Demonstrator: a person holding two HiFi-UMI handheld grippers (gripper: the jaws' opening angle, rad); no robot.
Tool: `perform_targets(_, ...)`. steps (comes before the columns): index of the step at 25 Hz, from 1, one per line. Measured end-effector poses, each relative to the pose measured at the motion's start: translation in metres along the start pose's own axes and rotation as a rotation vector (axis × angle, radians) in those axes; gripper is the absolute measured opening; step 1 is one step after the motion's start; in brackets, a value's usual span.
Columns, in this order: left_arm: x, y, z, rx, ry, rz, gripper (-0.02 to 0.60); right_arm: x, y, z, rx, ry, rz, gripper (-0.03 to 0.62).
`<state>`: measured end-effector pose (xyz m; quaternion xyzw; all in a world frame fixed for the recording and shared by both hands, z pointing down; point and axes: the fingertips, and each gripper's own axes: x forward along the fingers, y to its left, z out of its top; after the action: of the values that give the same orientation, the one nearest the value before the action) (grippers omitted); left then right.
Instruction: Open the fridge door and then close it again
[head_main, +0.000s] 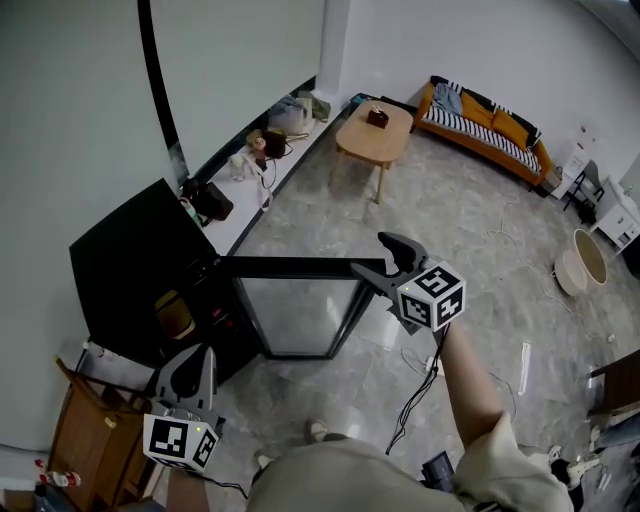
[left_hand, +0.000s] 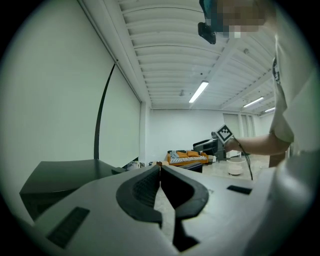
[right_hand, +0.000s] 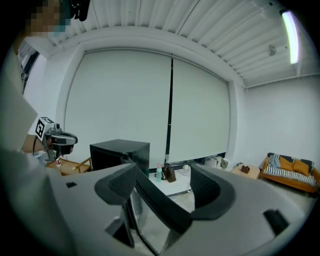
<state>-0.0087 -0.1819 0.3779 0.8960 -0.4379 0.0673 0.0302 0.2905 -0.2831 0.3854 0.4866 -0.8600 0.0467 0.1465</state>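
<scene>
The fridge (head_main: 130, 265) at 9 o'clock is too dark inside to read. At 7 o'clock your left gripper (head_main: 196, 352) has its jaws closed and empty. Your outstretched right arm (head_main: 472, 385) sets the right gripper (head_main: 386, 260), jaws wide apart, astride the top rail of the open fridge door (head_main: 300, 318), hiding that rail's end.

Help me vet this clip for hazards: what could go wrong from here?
1. The right gripper stands open around the top edge of the black-framed glass fridge door, not clamping it, so a push could slip off.
2. The shut left gripper hangs before the open front of the small black fridge; the swinging door might strike it.
</scene>
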Motion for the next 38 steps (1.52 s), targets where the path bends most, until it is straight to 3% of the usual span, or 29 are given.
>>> perform_targets(15, 0.044, -0.025, -0.012, -0.014, 0.038, -0.013, 0.009, 0.014, -0.054, -0.096, 0.16, 0.12, 0.024, 0.29)
perform_targets(28, 0.092, -0.052, -0.024, 0.004, 0.077, -0.054, 0.009, 0.023, -0.053, -0.104, 0.282, 0.034, 0.122, 0.288)
perform_targets(38, 0.109, -0.07, -0.021, 0.02, 0.086, -0.073, 0.009, 0.015, -0.052, -0.107, 0.315, 0.02, 0.164, 0.284)
